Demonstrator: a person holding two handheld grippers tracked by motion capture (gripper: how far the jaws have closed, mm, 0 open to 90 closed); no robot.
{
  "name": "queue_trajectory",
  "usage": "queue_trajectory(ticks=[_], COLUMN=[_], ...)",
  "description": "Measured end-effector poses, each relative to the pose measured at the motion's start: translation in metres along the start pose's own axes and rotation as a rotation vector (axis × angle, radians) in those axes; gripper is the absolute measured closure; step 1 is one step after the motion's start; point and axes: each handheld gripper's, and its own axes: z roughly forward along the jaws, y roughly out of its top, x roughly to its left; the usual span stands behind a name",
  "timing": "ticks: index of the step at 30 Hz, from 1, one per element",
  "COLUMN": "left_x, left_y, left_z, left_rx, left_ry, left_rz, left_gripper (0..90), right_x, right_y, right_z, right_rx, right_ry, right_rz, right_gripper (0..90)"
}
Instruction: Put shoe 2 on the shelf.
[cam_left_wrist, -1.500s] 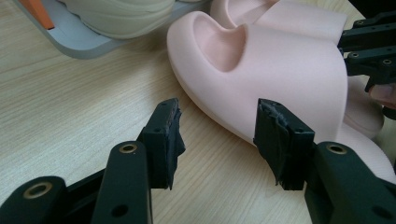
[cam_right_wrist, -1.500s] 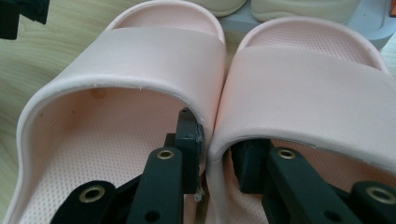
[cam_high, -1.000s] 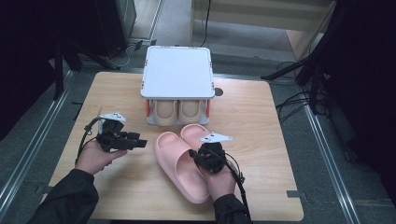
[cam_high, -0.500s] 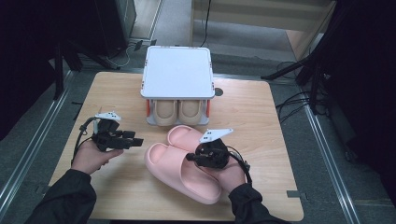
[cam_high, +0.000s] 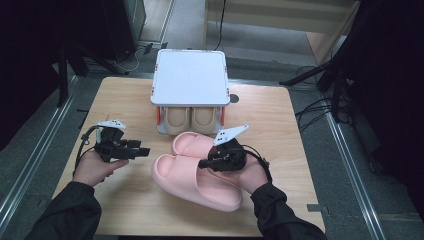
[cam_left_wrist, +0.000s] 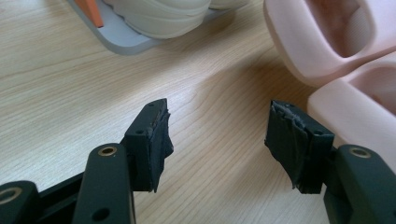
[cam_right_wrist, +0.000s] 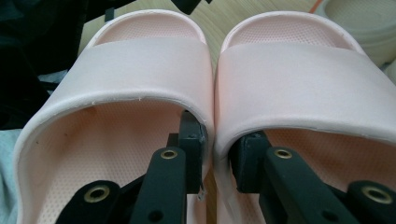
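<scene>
High view gives us the wooden table (cam_high: 125, 100) with a white-topped shoe rack (cam_high: 190, 77) at its far middle, beige shoes (cam_high: 192, 120) tucked underneath. Just in front lies the pair of pink slides (cam_high: 185, 172), side by side and touching. Our right gripper (cam_high: 207, 163) pinches their two inner walls together, one jaw inside each slide, while our left gripper (cam_high: 145, 151) hovers spread over bare wood just beside them

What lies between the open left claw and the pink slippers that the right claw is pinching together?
Nothing visible does. The left claw is open over bare table, and the pink slippers lie just beyond its right jaw. The right claw is shut on the slippers' inner walls.
</scene>
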Motion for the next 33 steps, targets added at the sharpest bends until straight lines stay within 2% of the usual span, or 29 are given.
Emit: queue_trajectory(ticks=[3,7,18,28,29,30,31,33], left_x=[0.001,0.003,0.005,0.006,0.006,0.006,0.006,0.006], left_y=[0.000,-0.001,-0.007,-0.018,-0.018,-0.020,-0.020,-0.022], left_z=[-0.001,-0.001,-0.007,-0.017,-0.017,-0.019,-0.019,-0.021], left_rx=[-0.006,-0.001,-0.007,-0.012,-0.012,-0.013,-0.013,-0.012], left_ry=[-0.003,-0.002,0.015,0.038,0.038,0.042,0.042,0.046], left_rz=[-0.007,-0.011,-0.028,-0.052,-0.052,-0.054,-0.054,-0.057], left_gripper=[39.0,38.9,38.3,38.2,38.2,38.2,38.2,38.2], right_x=[0.000,-0.001,-0.001,-0.005,-0.005,-0.007,-0.007,-0.009], right_y=[0.007,0.015,0.041,0.087,0.087,0.096,0.096,0.110], right_z=[-0.001,-0.002,-0.009,-0.026,-0.026,-0.028,-0.028,-0.031], right_rx=[0.015,0.033,0.027,0.015,0.015,0.011,0.011,0.009], right_ry=[0.019,0.070,0.080,0.081,0.081,0.073,0.073,0.053], right_rz=[-0.020,-0.026,-0.059,-0.104,-0.104,-0.118,-0.118,-0.119], right_gripper=[77.0,76.9,76.9,76.8,76.8,76.8,76.8,76.8])
